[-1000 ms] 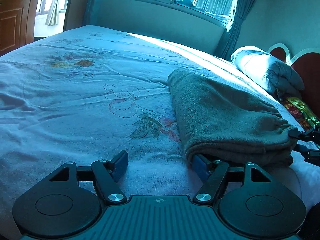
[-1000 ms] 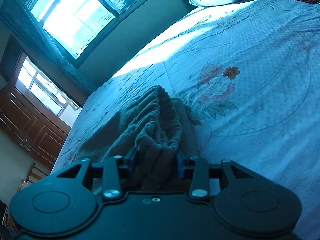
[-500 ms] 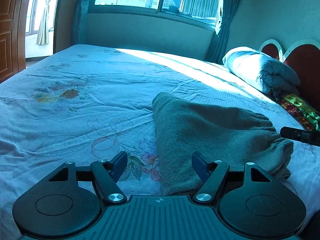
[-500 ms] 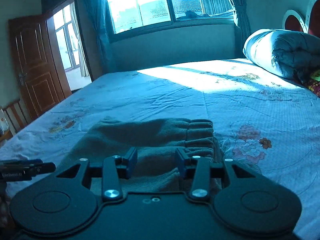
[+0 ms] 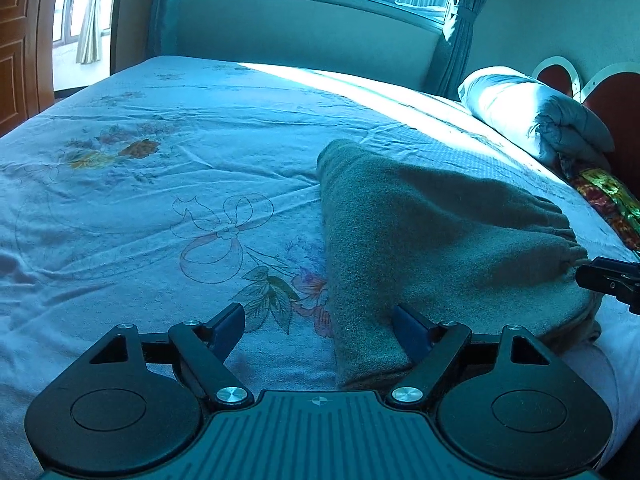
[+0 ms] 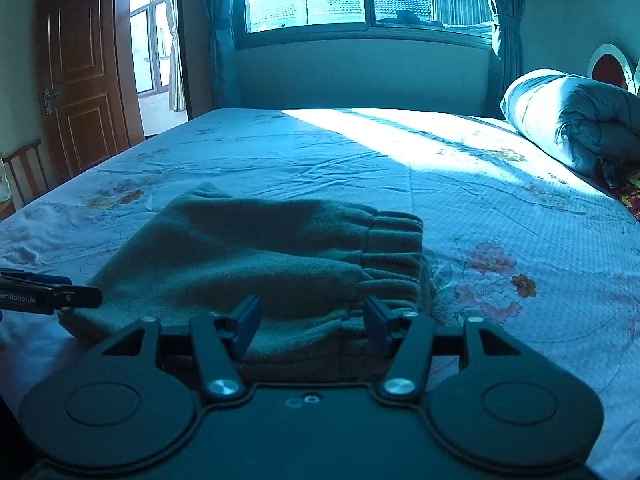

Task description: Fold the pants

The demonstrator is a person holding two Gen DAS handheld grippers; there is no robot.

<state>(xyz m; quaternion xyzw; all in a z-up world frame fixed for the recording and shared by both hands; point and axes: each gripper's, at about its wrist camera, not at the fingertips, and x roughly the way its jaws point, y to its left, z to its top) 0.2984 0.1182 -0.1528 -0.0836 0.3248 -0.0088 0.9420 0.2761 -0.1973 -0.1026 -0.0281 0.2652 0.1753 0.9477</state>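
Both claws stand spread with nothing pinched, jaws having just been opening: the left gripper (image 5: pixel 318 326) at one near corner of the pants (image 5: pixel 432 240), the right gripper (image 6: pixel 312 322) by the waistband. Beyond, the pants lie folded compactly on the bed (image 5: pixel 160 184); folding looks essentially finished.

Grey fleece pants (image 6: pixel 256 252) folded on bed
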